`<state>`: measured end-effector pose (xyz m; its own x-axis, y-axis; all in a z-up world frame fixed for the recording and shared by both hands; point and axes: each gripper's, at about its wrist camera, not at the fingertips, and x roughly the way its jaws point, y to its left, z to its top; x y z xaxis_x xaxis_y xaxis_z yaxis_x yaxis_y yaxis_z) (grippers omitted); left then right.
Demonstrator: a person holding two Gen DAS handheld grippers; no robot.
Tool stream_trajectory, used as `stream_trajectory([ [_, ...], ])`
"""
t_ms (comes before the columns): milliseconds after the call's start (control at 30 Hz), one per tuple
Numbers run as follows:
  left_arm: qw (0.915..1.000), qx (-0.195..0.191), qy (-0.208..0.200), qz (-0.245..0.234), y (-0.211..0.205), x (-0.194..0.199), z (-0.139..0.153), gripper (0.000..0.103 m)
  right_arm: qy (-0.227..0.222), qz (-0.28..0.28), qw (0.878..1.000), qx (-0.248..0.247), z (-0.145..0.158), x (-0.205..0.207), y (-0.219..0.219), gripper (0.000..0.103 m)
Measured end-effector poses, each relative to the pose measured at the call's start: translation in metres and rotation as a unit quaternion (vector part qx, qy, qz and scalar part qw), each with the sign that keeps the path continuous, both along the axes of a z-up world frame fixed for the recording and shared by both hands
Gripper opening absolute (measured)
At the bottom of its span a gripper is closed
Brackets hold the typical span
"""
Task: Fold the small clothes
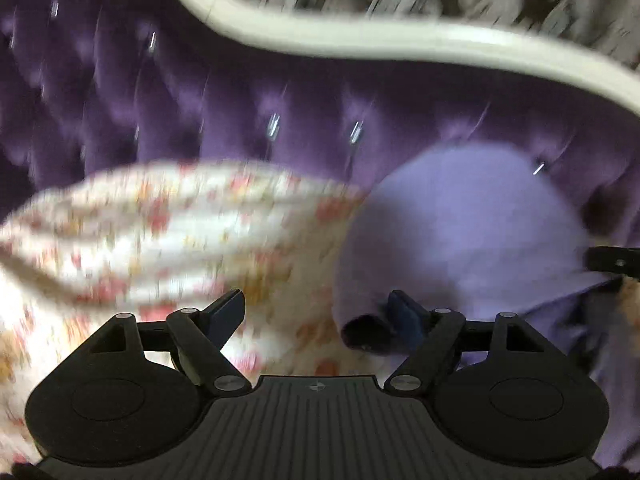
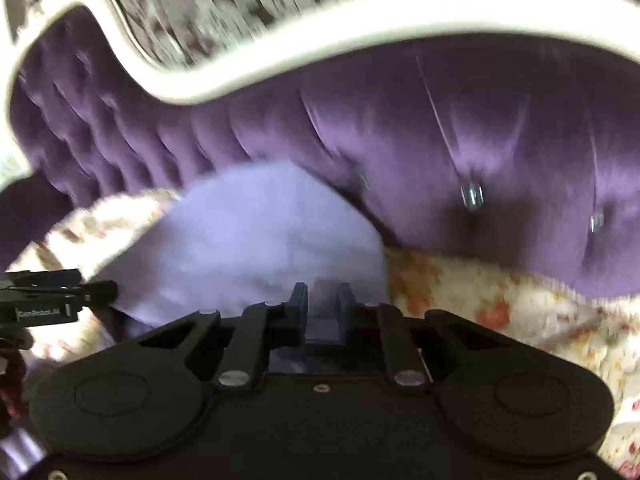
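Clearly the folding was underway but far from finished, though heavy blur in both views limited what could be judged. A lilac garment [image 2: 256,236] lay bunched in a soft mound on the floral sheet [image 2: 500,312], up against the tufted purple headboard [image 2: 460,120] with its white trim [image 1: 360,42]. From the right wrist view the right gripper [image 2: 323,304] had its jaws narrowed close together on the near edge of the garment, with pale cloth showing between the blue pads [image 2: 299,300]; it looked clenched on that edge, although the blur kept me from being certain how firmly it gripped. The left gripper [image 1: 320,312] stood with its jaws wide apart, released; its right finger [image 1: 404,314] sat against the garment's left edge near a dark rolled bit of cloth whose nature I could not tell, and nothing was pinched between the fingers. A rumpled ridge of the sheet rose on the left of that view. As I judged it, no clean fold showed: the garment had no flat panel, no straight crease and no squared outline, only a rounded heap. What remained, by my reading, was nearly everything: spreading the piece flat, bringing edges together, and smoothing it into a neat stack. Whether other clothes waited or had already been folded could not be seen.
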<state>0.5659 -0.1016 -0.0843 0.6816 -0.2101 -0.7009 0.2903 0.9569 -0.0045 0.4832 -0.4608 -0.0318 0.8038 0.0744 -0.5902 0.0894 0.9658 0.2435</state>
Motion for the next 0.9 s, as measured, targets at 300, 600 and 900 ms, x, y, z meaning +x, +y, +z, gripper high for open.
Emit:
stream_trajectory([
  [300,0.9990,-0.034,0.016,0.025,0.018,0.002,-0.023,0.083,0.016,-0.017,1.000,-0.003,-0.024,-0.010,-0.024,0.034],
  [600,0.9991,-0.035,0.011,0.023,0.014,0.000,-0.024,0.084,-0.087,0.028,0.996,-0.012,0.027,-0.009,-0.022,0.078],
  [900,0.9991,-0.035,0.011,0.022,0.015,-0.002,-0.023,0.085,-0.050,0.037,0.998,0.009,0.013,0.047,-0.017,0.079],
])
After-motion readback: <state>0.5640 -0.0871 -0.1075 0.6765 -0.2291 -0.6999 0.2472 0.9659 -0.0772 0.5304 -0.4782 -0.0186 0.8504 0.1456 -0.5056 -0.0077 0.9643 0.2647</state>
